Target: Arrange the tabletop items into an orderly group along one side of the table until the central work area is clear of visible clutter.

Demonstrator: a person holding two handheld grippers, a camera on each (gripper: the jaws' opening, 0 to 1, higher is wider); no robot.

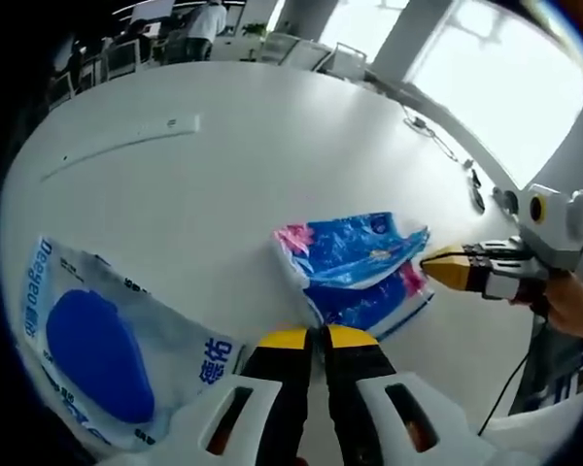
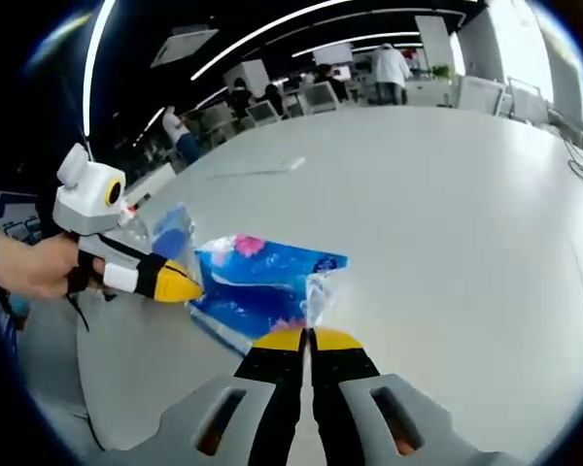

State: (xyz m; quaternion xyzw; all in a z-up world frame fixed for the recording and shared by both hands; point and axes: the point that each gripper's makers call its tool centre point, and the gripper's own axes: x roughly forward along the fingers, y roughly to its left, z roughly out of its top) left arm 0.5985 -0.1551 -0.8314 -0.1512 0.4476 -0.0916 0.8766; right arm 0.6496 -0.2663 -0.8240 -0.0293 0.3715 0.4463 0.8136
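Both hand-held grippers pinch the blue crinkly plastic tissue pack (image 1: 358, 267): left hand-held gripper (image 1: 319, 336) at its 6 o'clock corner, right hand-held gripper (image 1: 437, 267) at 3 o'clock, long axis between them.

Blown-out window glare, perhaps slight blur

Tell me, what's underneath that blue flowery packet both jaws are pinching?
Beneath the blue packet lies the white table; its edges rest on bare tabletop. Whatever sits directly under its middle is covered. The left gripper and right gripper pinch its wrapper.
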